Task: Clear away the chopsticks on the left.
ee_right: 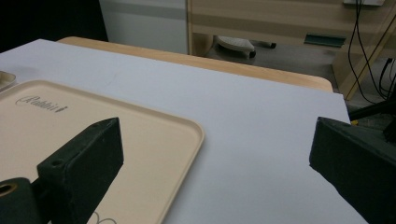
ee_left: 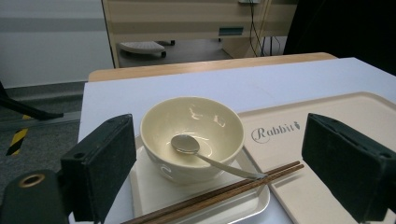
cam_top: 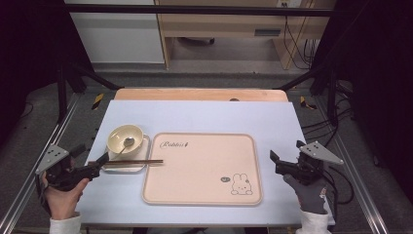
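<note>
High view: both claws gape empty; bowl on plate holds spoon.

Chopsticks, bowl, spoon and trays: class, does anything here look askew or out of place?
Slightly. The chopsticks lie across the small white plate with their tips overhanging onto the big beige tray. The spoon leans in the bowl, handle over the rim. Nothing is spilled or broken.
</note>
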A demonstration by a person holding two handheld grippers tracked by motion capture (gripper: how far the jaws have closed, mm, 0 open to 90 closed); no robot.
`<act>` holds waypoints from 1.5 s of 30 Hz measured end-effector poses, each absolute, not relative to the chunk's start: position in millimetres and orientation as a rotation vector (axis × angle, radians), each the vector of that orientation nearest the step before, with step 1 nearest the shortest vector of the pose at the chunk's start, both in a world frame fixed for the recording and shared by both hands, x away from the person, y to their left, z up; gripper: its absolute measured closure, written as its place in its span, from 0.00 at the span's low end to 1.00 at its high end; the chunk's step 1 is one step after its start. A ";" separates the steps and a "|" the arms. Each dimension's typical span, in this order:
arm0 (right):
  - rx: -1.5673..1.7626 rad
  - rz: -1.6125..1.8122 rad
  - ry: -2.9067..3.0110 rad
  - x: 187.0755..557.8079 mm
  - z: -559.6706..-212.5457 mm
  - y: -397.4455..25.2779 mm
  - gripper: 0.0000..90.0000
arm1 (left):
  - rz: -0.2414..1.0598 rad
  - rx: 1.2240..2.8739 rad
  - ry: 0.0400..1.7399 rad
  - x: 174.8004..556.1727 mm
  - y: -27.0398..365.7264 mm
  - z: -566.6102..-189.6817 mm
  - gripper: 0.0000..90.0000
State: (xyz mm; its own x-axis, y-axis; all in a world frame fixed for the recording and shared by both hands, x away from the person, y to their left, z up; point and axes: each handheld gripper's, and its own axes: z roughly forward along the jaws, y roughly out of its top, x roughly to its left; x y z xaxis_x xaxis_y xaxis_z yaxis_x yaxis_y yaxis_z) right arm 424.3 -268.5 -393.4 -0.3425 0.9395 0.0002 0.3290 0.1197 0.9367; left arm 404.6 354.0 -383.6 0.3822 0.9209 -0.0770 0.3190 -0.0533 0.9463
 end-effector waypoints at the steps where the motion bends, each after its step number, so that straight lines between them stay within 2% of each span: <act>1: 1.235 1.225 1.764 424.1 -393.5 -268.0 0.03 | 0.723 1.594 1.134 403.3 356.7 -383.6 0.11; 14: 1.232 1.211 1.766 419.0 -392.6 -266.9 0.04 | 0.690 1.614 1.125 391.2 382.3 -390.6 0.11; 26: 1.211 1.203 1.795 418.0 -393.2 -258.6 0.04 | 0.628 1.815 1.154 406.8 377.2 -419.6 0.13; 30: 1.201 1.195 1.803 418.6 -393.7 -255.7 0.04 | 0.635 1.869 1.170 414.0 370.8 -427.9 0.17; 45: 1.187 1.186 1.822 419.7 -395.7 -249.5 0.05 | 0.648 2.017 1.173 441.4 340.3 -454.4 0.44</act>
State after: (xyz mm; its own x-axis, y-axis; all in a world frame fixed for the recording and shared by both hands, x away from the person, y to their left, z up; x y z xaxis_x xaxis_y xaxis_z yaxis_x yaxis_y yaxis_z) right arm 419.7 -249.5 -395.7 -0.3765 0.9254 -0.0435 0.3347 0.1797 0.9250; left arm 441.4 340.3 -454.4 0.4637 0.8832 0.0709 0.5300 -0.3406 0.7766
